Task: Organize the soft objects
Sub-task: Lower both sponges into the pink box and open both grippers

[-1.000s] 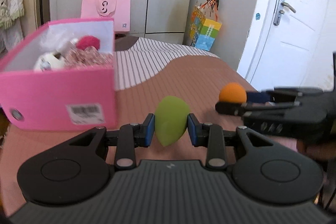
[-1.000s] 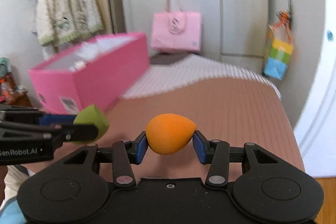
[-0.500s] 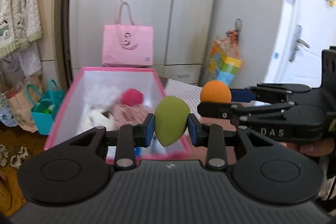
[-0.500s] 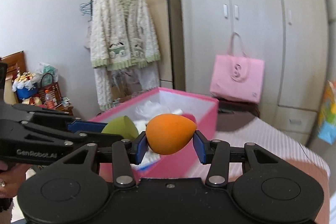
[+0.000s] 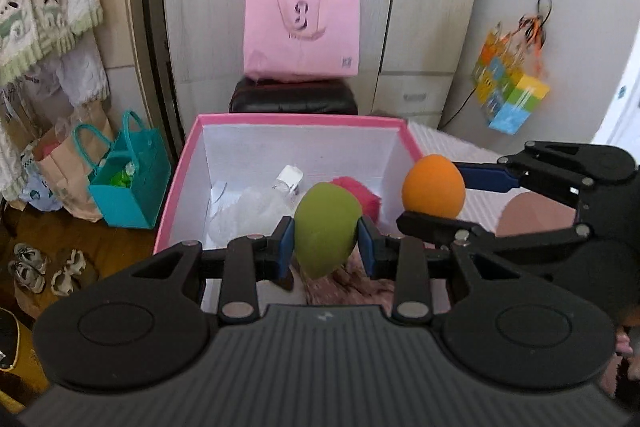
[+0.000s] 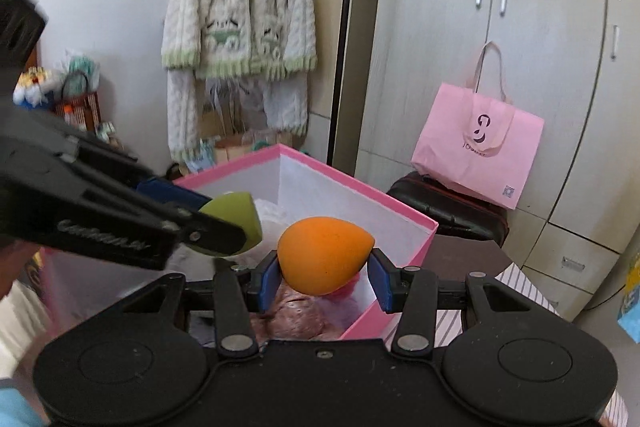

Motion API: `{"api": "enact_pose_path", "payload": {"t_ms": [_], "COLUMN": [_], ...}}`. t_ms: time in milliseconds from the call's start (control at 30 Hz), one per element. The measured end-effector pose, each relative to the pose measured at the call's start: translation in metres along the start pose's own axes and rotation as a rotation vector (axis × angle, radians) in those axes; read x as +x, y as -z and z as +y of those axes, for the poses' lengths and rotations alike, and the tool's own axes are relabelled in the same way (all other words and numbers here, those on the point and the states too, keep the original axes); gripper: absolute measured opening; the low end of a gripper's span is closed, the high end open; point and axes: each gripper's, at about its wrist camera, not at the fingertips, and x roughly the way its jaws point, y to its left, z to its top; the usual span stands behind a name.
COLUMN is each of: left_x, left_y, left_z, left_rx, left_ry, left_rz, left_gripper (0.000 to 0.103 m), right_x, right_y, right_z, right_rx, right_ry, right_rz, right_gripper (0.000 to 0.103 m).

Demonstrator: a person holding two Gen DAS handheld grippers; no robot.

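Note:
My left gripper [image 5: 326, 251] is shut on a green egg-shaped sponge [image 5: 326, 229] and hangs over the open pink box [image 5: 296, 121]. My right gripper [image 6: 322, 279] is shut on an orange egg-shaped sponge [image 6: 324, 255], also above the box [image 6: 394, 209]. In the left wrist view the orange sponge [image 5: 433, 185] hovers over the box's right wall. In the right wrist view the green sponge [image 6: 236, 223] hangs just left of the orange one. Inside the box lie a red fluffy ball [image 5: 362, 193], white fluffy stuff [image 5: 248, 211] and a pinkish fabric [image 6: 296, 319].
A pink tote bag [image 5: 302, 35] sits on a black case [image 5: 294, 99] behind the box. A teal bag [image 5: 128, 179] and shoes [image 5: 44, 267] are on the floor at left. A knitted cardigan [image 6: 240, 11] hangs on the wall. Wardrobe doors [image 6: 492, 39] stand behind.
Both grippers have swung left and upward from over the brown table to above the pink box, each still holding its sponge. The box's inside now shows from above.

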Motion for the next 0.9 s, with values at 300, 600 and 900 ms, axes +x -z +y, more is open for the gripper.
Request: {"api": "enact_pose_path", "payload": {"t_ms": [300,600,900], "left_x": [0.044,-0.007,-0.070], "left_y": [-0.010,0.008,0.043], "left_z": [0.001,0.003,-0.009], "left_rx": [-0.037,-0.065,-0.068], "left_ry": [-0.041,-0.041,-0.019], "left_rz": [0.055,-0.064,-0.148], "left_gripper": [0.045,0.070,0.074], "right_x": [0.039,-0.012,-0.095], "right_y": [-0.002,0.008,0.032], "right_z": [-0.001,0.001,0.016], "right_rx": [-0.129,-0.080,0.071], "right_ry": [0.041,0.115,0.123], "right_rz": [0.057,-0.065,-0.174], "right_gripper": [0.054,0.072,0.073]}}
